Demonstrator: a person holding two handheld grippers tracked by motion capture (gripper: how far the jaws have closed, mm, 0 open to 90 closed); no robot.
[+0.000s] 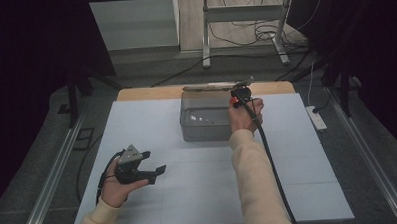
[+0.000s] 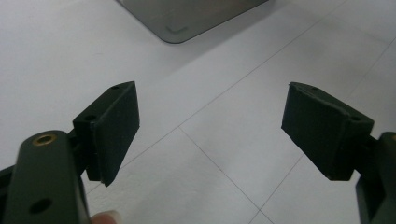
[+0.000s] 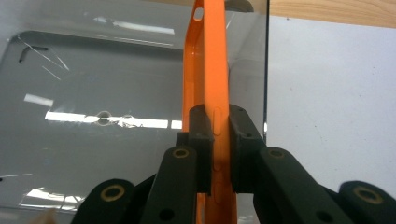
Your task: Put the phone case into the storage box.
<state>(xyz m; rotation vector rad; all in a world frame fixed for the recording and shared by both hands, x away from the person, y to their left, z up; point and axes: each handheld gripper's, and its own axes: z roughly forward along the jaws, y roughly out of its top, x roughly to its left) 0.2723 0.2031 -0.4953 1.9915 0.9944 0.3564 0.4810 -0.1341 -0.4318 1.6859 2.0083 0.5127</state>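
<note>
Both jaws of my right gripper (image 3: 217, 154) clamp the orange phone case (image 3: 205, 70), rising mid-frame over the clear box (image 3: 93, 93).

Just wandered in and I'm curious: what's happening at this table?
A person holds a gripper in each hand. The right gripper is clamped on a thin orange phone case, held on edge over an open clear plastic box on the white table. The left gripper rests near the front, jaws wide apart and empty.

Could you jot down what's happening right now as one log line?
right gripper: shut on orange phone case, over clear bin | left gripper: open, empty, over the table
</note>
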